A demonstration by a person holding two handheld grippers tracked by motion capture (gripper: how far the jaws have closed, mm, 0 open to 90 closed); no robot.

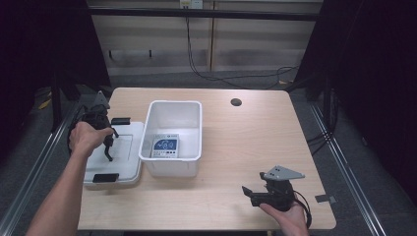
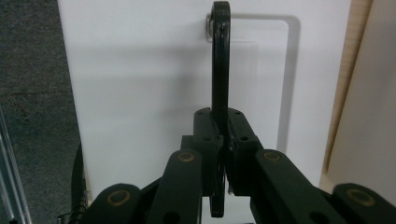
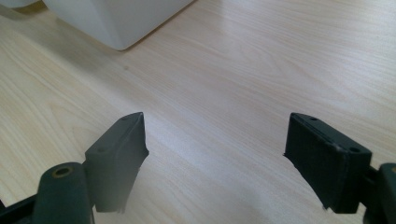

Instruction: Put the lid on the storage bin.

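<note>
Jaws: left gripper [image 2: 223, 154] pinching thin black handle [image 2: 220, 60] of smooth white lid [image 2: 140, 93] | right gripper [image 3: 215, 158] spread over pale woodgrain table [image 3: 243, 70]

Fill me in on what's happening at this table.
A person works with a gripper in each hand. The left gripper is over a white lid that lies flat on the table beside an open white bin, its jaws shut on a thin black handle on the lid. The bin holds a small blue-and-white packet. The right gripper rests near the table's front edge, jaws open with nothing between them.
</note>
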